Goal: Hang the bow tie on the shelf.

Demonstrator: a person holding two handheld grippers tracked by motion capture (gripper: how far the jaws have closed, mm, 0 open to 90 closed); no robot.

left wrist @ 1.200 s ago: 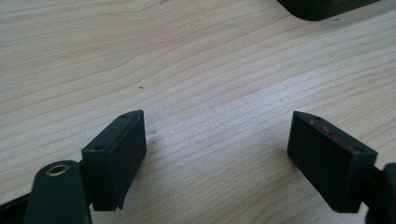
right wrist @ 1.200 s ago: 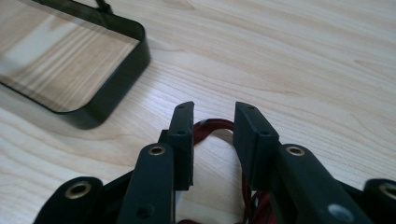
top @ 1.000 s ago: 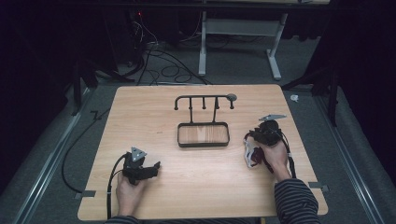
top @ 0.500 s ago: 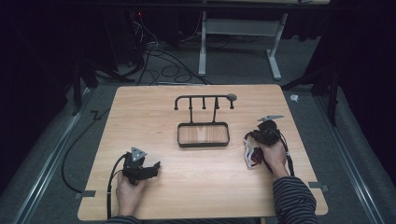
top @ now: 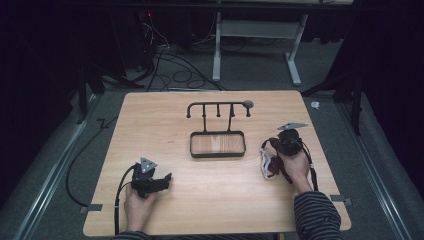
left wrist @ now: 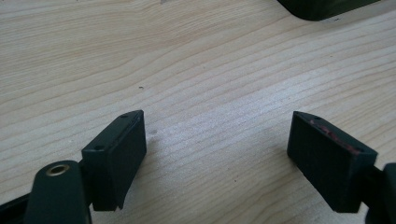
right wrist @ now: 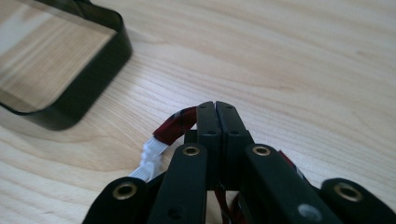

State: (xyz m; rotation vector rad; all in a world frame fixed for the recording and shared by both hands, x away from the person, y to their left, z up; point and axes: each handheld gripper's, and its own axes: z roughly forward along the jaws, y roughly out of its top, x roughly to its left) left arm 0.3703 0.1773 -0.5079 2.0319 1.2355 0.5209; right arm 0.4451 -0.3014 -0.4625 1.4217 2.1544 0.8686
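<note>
The jaws of the right gripper (right wrist: pixel 215 108), just closed, are clamped on a dark-red-and-white band (right wrist: pixel 175 125) beside the black tray (right wrist: pixel 88 86); the left gripper (left wrist: pixel 217 144) is spread over bare table (left wrist: pixel 210 70).

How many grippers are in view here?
2. The left gripper sits at the table's front left, jaws open and empty. The right gripper is right of the black tray; its jaws have just been closing and now clamp a red-and-white fabric band.
</note>
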